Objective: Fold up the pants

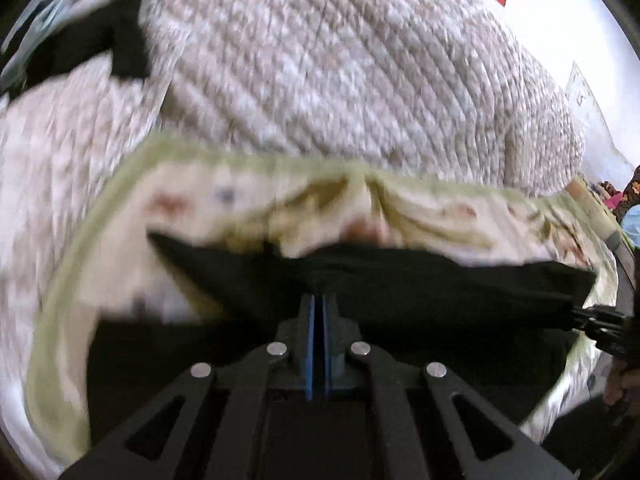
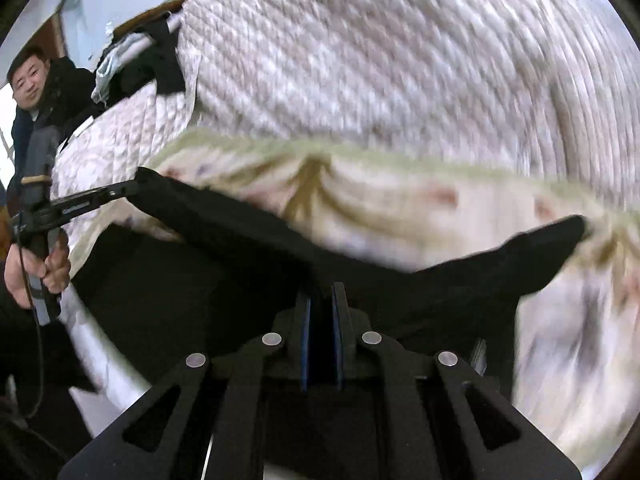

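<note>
Black pants (image 1: 400,280) stretched taut, long axis 9-to-3 o'clock over cream sheet (image 1: 248,200). Left gripper (image 1: 319,300) & right gripper (image 2: 321,300) angled down twd 12, both clenched on pants' near edge.

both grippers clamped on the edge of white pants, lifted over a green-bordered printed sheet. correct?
Not quite: the pants are black, not white. Both wrist views show it. The left gripper and right gripper are each shut on the dark fabric edge, held above the green-bordered printed sheet.
</note>
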Available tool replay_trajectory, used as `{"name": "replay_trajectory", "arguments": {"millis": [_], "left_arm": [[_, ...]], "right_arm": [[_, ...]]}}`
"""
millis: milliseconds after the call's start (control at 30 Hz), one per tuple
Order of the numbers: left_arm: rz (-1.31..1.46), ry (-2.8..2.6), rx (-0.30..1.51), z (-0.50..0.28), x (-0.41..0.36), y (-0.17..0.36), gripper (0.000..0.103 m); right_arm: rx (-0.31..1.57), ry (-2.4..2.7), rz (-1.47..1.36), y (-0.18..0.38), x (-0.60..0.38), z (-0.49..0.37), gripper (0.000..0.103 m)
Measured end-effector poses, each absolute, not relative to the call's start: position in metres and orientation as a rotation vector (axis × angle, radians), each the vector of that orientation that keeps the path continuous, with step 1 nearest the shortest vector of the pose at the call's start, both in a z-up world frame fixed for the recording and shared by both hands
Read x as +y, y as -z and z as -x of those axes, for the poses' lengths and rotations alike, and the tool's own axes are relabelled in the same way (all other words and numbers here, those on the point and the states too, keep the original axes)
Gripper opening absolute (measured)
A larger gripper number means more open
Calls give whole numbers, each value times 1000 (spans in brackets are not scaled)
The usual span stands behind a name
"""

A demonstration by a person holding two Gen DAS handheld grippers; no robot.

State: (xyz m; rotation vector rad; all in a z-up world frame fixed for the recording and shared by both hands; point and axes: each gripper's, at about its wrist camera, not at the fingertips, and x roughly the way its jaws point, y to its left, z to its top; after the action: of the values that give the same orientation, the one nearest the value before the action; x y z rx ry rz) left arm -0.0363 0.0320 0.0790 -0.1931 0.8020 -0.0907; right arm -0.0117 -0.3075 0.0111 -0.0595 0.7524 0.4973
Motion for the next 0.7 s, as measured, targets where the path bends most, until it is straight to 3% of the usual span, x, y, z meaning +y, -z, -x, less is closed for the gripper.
{"name": "replay_trajectory", "arguments": {"millis": [167, 267, 333, 367, 433, 500, 700], "left_arm": [[224, 79, 936, 70, 34, -38, 5], [249, 46, 913, 89, 44, -47, 5], [259, 26, 886, 91, 49, -56, 8], [256, 16, 871, 89, 50, -62, 9], [235, 19, 848, 80, 49, -70, 31], [205, 4, 846, 64, 45, -73, 41], [130, -4, 903, 8, 20, -55, 42]], "right_arm": [[898, -437, -139, 47, -329, 27, 15], [843, -438, -196, 42, -338, 44, 35], [820, -441, -249, 40, -345, 52, 54], [809, -436, -279, 40, -350, 56, 55], [803, -417, -327, 43, -359, 61, 55], [808, -380, -366, 46, -366, 60, 55], [783, -270, -518, 50, -400, 55, 55]]}}
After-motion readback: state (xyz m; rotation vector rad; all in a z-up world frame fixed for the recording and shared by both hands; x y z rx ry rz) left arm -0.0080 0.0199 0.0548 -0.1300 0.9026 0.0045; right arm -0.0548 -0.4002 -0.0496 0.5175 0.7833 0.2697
